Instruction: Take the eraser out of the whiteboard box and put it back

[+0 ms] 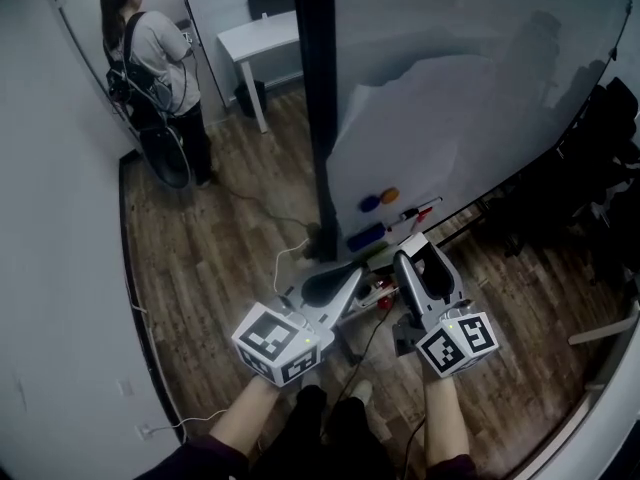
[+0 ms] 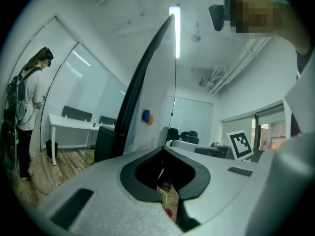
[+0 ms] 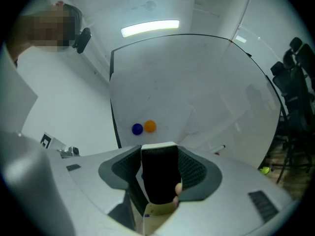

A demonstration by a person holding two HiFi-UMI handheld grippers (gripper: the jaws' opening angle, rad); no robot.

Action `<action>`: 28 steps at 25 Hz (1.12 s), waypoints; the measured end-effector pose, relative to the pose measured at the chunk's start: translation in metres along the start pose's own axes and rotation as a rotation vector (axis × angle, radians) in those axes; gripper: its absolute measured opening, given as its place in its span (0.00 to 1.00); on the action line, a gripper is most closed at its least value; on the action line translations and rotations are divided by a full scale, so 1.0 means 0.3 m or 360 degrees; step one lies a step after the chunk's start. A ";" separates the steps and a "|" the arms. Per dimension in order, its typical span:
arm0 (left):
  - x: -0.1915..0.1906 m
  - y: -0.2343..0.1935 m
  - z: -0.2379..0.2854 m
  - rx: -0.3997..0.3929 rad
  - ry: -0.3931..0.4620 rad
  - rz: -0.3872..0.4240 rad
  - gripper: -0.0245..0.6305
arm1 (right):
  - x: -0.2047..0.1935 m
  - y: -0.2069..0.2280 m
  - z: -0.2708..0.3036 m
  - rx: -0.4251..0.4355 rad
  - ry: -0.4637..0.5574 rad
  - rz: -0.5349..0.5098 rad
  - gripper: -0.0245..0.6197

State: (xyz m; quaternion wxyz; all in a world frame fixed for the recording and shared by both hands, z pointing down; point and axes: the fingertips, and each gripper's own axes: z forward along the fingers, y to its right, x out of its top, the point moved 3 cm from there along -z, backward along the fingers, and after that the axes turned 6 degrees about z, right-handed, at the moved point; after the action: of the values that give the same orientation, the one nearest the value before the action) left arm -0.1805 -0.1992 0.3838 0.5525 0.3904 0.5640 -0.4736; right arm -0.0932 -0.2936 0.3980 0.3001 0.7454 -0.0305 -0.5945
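Note:
My right gripper (image 3: 158, 154) is shut on the eraser (image 3: 158, 173), a black felt block with a white top edge that stands upright between the ribbed pads. From the head view the same gripper (image 1: 424, 256) points at the lower edge of the whiteboard (image 1: 470, 78), close to a red-capped marker (image 1: 420, 211) and a blue oblong piece (image 1: 365, 236). The left gripper (image 1: 325, 286) hangs beside it to the left. Its jaws (image 2: 164, 151) meet at the tips with nothing between them. A cream-coloured piece (image 3: 153, 214) shows below the eraser; I cannot tell what it is.
A blue magnet (image 3: 137, 129) and an orange magnet (image 3: 150, 126) stick to the board. The board's black post (image 1: 318, 98) rises at the middle. A person (image 1: 150, 58) stands far left by a white desk (image 1: 262, 38). Cables and a power strip (image 1: 375, 293) lie on the wooden floor; office chairs (image 1: 610, 138) crowd the right.

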 end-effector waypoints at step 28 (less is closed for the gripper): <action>-0.144 -0.043 -0.054 0.0066 -0.0037 -0.0077 0.04 | -0.250 0.079 0.098 -0.0016 -0.0114 -0.0050 0.41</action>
State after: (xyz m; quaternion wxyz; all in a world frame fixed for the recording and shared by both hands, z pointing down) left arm -0.1932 -0.1832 0.4272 0.5393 0.3824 0.5568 -0.5028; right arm -0.1342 -0.2951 0.4712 0.2932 0.7225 -0.0265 -0.6256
